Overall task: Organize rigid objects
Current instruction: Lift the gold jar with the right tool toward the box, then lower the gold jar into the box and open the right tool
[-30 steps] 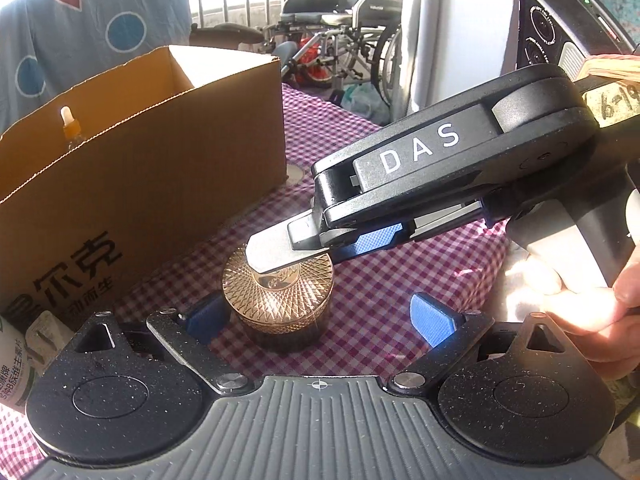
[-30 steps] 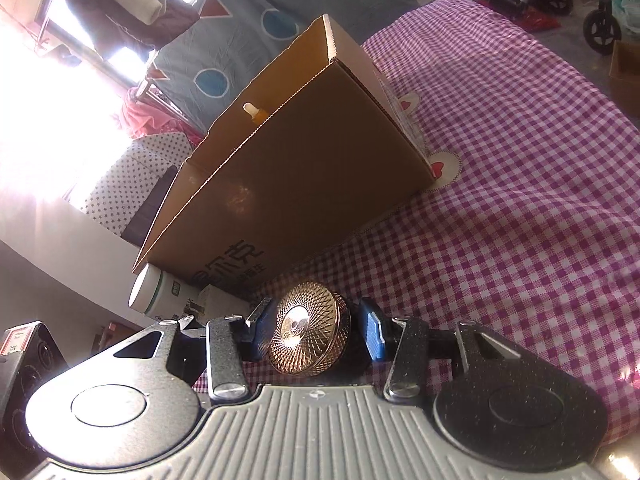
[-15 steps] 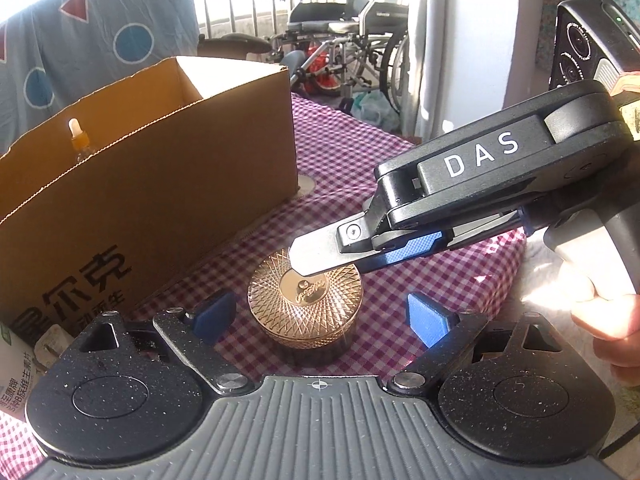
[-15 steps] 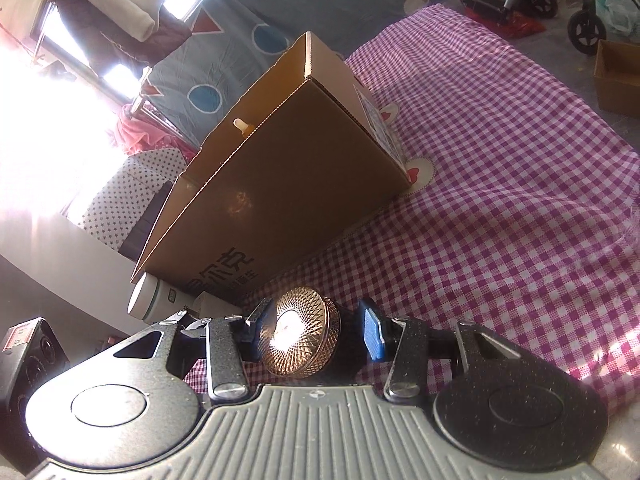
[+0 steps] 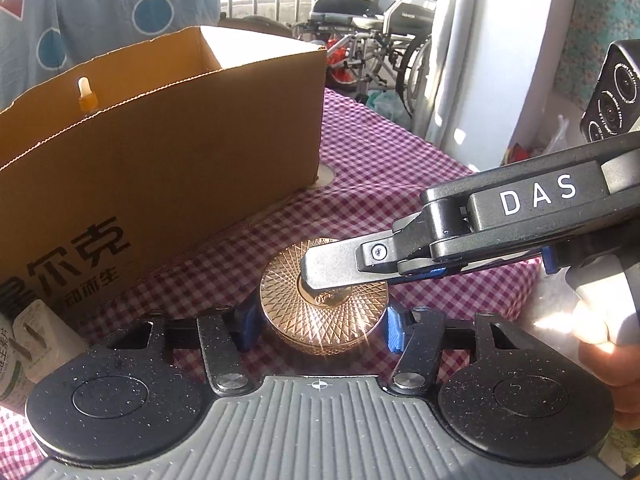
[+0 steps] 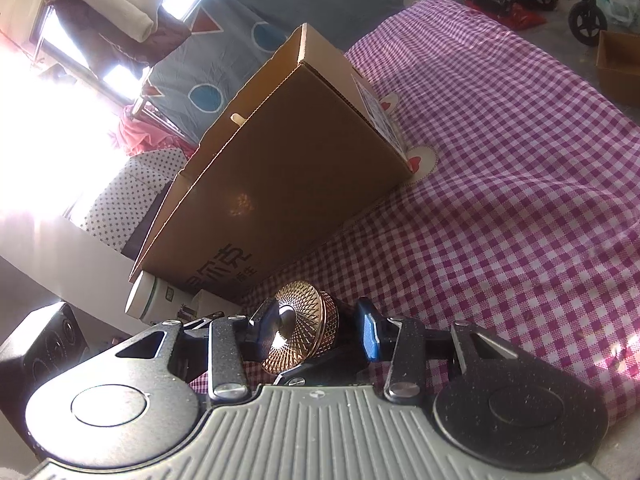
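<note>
A round jar with a gold patterned lid (image 5: 324, 300) is held above the checked tablecloth. My left gripper (image 5: 320, 322) has closed its blue pads on the jar's sides. My right gripper (image 6: 316, 330) holds the same jar (image 6: 300, 332) between top and bottom; one metal finger (image 5: 332, 268) lies across the lid in the left wrist view. An open cardboard box (image 5: 160, 152) stands just behind the jar, with a dropper bottle (image 5: 86, 96) showing inside it.
A white bottle (image 6: 150, 300) and a small white carton (image 5: 36, 340) lie by the box's near left corner. The pink checked tablecloth (image 6: 520, 184) stretches to the right of the box. Wheelchairs (image 5: 380, 36) stand beyond the table.
My left gripper's jaws have closed from wide open onto the jar's sides. The jar stays in my right gripper and both views have shifted slightly relative to the box.
</note>
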Action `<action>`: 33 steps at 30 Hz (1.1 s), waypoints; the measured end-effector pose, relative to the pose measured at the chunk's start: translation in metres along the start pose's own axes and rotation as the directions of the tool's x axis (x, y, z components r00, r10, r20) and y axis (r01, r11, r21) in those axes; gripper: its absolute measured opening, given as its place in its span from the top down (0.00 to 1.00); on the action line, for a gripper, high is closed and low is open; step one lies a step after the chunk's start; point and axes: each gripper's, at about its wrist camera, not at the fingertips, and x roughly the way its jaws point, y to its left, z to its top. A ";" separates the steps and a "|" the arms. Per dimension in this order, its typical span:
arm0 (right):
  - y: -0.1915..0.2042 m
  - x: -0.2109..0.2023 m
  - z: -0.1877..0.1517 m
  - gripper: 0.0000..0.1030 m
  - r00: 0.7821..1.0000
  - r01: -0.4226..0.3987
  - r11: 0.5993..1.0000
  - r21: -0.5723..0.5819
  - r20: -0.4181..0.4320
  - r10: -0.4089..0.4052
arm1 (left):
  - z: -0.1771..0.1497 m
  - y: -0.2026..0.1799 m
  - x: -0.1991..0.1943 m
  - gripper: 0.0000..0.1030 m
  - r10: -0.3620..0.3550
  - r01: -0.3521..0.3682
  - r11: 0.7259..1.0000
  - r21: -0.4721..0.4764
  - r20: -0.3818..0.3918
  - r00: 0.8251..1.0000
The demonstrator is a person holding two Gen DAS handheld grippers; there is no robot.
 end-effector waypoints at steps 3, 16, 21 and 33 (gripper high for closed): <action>0.007 0.001 0.000 0.58 1.000 0.022 1.000 -0.023 0.005 -0.022 | 0.000 0.003 -0.002 0.45 -0.008 0.008 1.000 -0.027 0.000 1.000; 0.083 -0.029 0.034 0.59 0.995 0.016 0.978 -0.209 0.105 0.006 | 0.038 0.011 -0.064 0.46 0.044 -0.037 0.998 -0.045 0.164 0.986; 0.120 -0.029 0.079 0.59 0.992 0.009 0.947 -0.320 0.123 0.032 | 0.078 0.030 -0.080 0.46 0.072 -0.048 0.993 -0.109 0.229 0.971; 0.121 0.077 0.207 0.59 0.997 0.033 0.928 -0.371 -0.054 -0.057 | 0.167 0.105 0.009 0.46 0.106 -0.075 0.944 -0.323 0.080 0.991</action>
